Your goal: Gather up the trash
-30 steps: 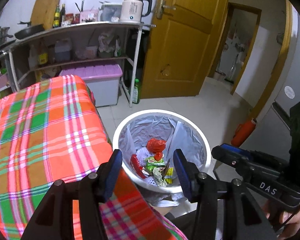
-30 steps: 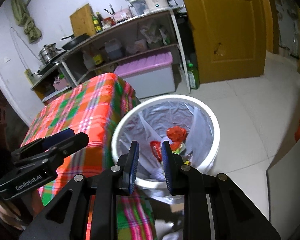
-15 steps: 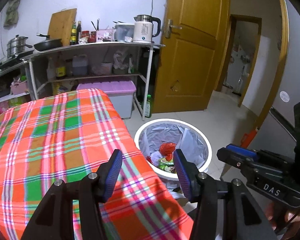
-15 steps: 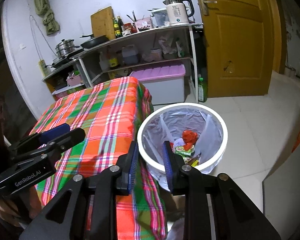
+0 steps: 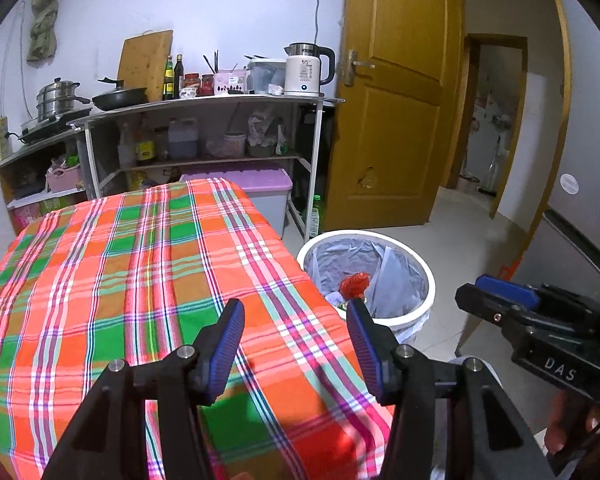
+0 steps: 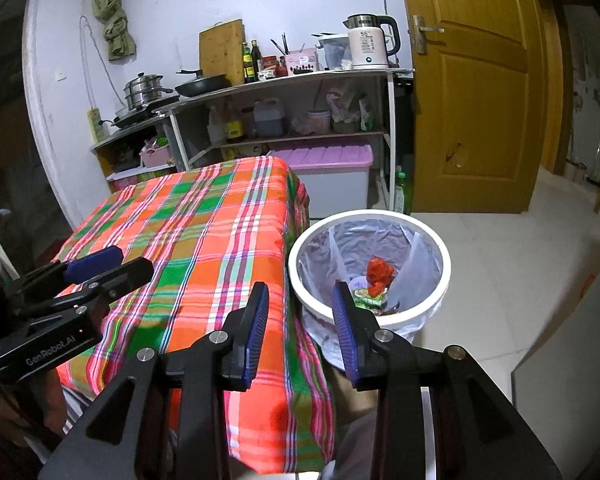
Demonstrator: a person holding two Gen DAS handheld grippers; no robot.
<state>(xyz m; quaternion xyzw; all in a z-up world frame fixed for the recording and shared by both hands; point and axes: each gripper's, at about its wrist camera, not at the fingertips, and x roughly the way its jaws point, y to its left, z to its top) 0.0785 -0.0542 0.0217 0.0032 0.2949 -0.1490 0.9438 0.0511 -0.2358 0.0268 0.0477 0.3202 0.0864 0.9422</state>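
hovering over the near edge of the table covered in an orange, green and white plaid cloth: left gripper, black with ribbed blue pads, jaws standing wide, nothing between them, only cloth under them. right gripper, same build, jaws narrower and opening right now, also empty, sitting over the table's right corner with the bin rim just behind the right pad. seen too from the opposite cameras: right gripper at the far right of the left wrist view, left gripper at the far left of the right wrist view. round white plastic trash bin with a grey-translucent liner bag standing on the pale tiled floor just beside the table's right edge. trash already inside: crumpled red wrapper on top, green printed packet under it, more scraps below, too small to tell. behind the table: metal shelf unit with white electric kettle, black frying pan, steel stacked pot, wooden cutting board leaning on the wall. lilac-lidded grey storage box under the shelf, yellow-brown wooden door to the right.
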